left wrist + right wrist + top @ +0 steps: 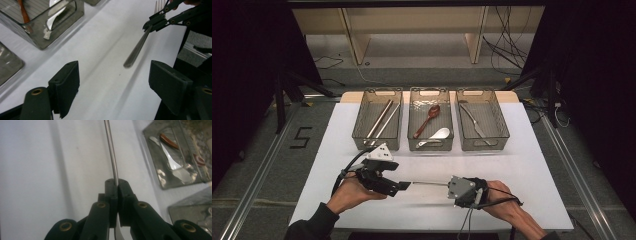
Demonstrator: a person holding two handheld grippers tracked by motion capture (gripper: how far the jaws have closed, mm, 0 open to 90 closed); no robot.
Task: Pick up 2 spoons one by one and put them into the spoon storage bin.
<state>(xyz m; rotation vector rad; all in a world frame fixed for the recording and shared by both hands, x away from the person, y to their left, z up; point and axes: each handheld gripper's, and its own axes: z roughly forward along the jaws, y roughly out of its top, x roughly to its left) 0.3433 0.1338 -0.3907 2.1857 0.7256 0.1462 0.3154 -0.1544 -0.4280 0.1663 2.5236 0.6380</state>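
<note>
The right gripper (447, 186) has its jaws clamped on a metal fork (140, 45), gripping it near the neck — in the left gripper view the tines show just behind the jaws, and the handle slants down toward the white table (522, 165) with its end in the air. In the right gripper view the slim handle rises straight out from between the closed pads. The left gripper (404, 186) has its jaws wide apart, nothing between them; the fork's handle end hangs just ahead of the gap. In the high view the fork lies level between the two grippers, near the table's front edge. Behind stand three clear bins — the middle bin (430, 142) holds a white spoon (438, 135) and a brown spoon (430, 117)
</note>
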